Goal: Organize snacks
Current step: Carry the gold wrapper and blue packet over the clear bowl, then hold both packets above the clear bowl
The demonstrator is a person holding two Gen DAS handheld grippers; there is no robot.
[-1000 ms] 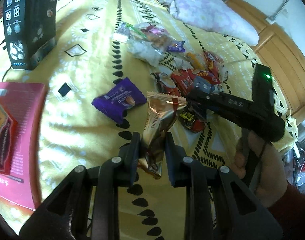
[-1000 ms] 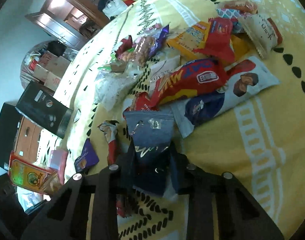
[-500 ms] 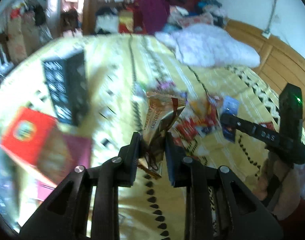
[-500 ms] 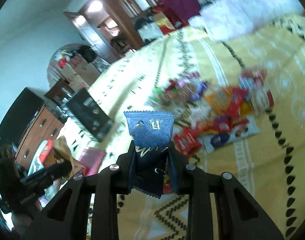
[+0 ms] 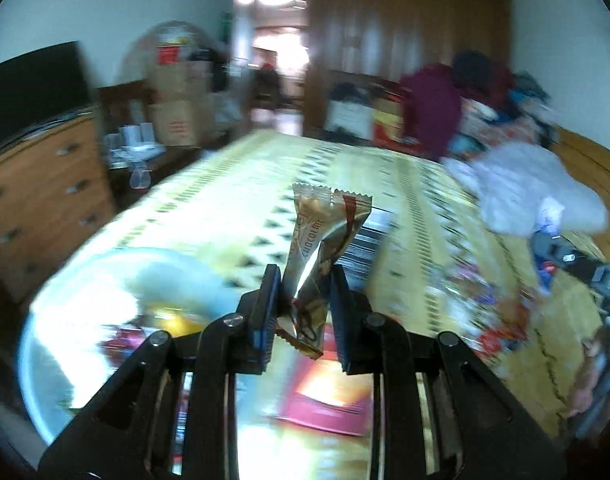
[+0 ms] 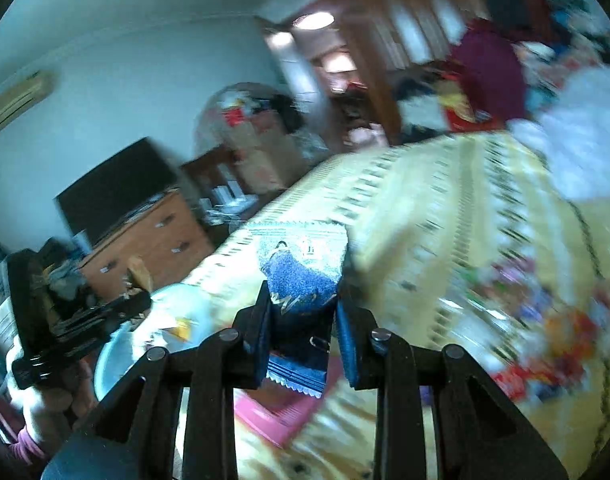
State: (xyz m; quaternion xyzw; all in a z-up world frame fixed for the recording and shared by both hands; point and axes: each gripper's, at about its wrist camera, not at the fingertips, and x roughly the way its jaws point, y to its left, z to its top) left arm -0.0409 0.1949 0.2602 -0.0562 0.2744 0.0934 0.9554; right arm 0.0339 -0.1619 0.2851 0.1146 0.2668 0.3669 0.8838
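My left gripper (image 5: 303, 294) is shut on a gold chocolate packet (image 5: 325, 240) that stands upright between its pads, high above the yellow patterned bedspread (image 5: 305, 184). My right gripper (image 6: 303, 312) is shut on a blue snack packet (image 6: 301, 276), also lifted off the bed. A pale round bowl (image 5: 65, 320) with blurred snacks in it lies low on the left in the left wrist view; the bowl (image 6: 117, 356) shows left of the blue packet in the right wrist view. The snack pile (image 6: 545, 328) lies blurred on the bed at the right.
A pink box (image 5: 329, 400) lies on the bed under the left gripper. A wooden chest of drawers (image 5: 37, 200) with a dark screen stands beside the bed. A white pillow (image 5: 525, 196) sits at the far right. The other gripper (image 6: 65, 320) and its hand show at the left edge.
Both grippers have risen from the bed with their packets and tilted up toward the room. The snack pile has dropped to the right edge; the bowl has come into view at the left.
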